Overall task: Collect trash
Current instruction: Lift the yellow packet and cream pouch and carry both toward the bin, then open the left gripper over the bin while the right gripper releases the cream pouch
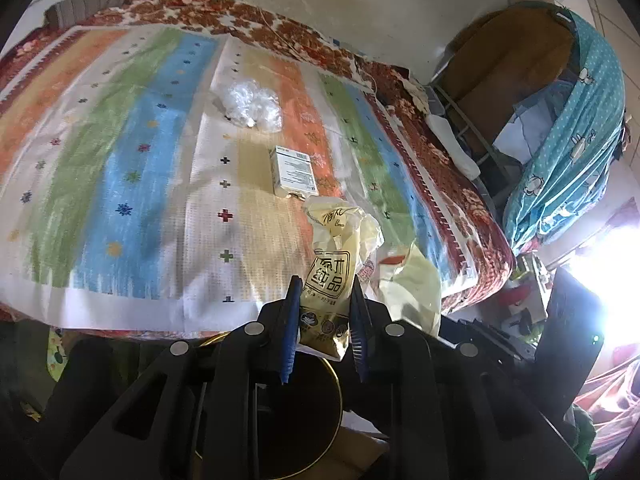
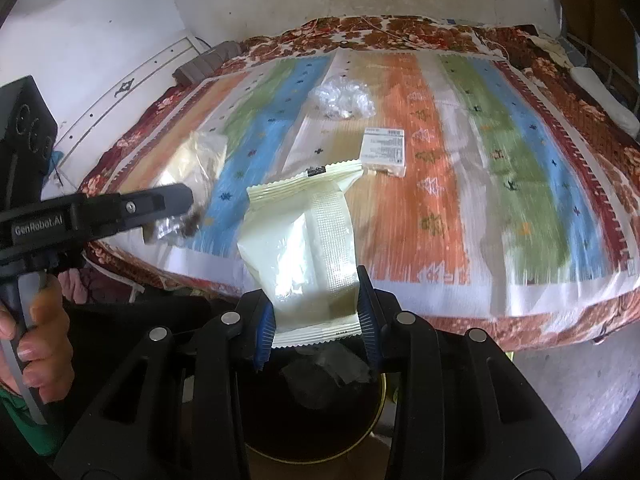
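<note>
My left gripper (image 1: 325, 304) is shut on a gold printed wrapper (image 1: 328, 280) and holds it above a dark bin with a gold rim (image 1: 316, 412). My right gripper (image 2: 318, 312) is shut on a cream foil wrapper (image 2: 304, 248) and holds it above the same bin (image 2: 320, 420), which has dark trash inside. On the striped bedspread (image 1: 132, 160) lie a small white carton (image 1: 294, 176) and a crumpled clear plastic piece (image 1: 250, 104); both also show in the right wrist view, the carton (image 2: 383, 152) and the plastic (image 2: 342, 98). The left gripper's body (image 2: 100, 216) shows at the left.
The bed fills most of both views, against a white wall. A cluttered rack draped with blue dotted cloth (image 1: 568, 140) stands right of the bed. A dark box and other clutter (image 1: 572, 312) sit on the floor by bright light. Bare floor (image 2: 560, 380) lies at the right.
</note>
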### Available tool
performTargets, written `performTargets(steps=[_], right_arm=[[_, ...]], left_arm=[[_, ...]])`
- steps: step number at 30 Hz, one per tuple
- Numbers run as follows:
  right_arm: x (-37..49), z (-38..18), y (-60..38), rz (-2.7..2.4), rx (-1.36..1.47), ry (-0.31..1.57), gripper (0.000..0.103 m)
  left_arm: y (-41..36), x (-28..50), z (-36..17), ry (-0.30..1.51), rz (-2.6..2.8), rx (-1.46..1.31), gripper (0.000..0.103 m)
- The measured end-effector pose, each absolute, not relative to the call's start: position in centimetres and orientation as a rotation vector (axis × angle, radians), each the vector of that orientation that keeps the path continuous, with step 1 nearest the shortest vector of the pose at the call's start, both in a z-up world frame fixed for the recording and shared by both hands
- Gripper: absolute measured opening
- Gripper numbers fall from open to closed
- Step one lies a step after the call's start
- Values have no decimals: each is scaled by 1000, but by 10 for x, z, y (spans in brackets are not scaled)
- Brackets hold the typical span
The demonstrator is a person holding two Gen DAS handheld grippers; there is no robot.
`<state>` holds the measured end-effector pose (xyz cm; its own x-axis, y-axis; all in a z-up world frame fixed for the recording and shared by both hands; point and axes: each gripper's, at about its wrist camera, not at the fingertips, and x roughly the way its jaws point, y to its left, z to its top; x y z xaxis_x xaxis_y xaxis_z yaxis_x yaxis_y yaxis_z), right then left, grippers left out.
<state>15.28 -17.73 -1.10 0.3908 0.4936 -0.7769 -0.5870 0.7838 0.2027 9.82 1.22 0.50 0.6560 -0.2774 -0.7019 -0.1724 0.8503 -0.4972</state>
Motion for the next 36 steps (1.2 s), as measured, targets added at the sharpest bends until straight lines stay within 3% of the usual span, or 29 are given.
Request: performTargets(steps=[14, 36], right_arm=[[117, -50, -176, 695, -144, 1047, 34], [102, -129, -156, 649, -178, 1319, 35]], left_arm=[[12, 57, -28, 895, 32, -664, 21], [-8, 61, -95, 1130, 132, -717, 23]])
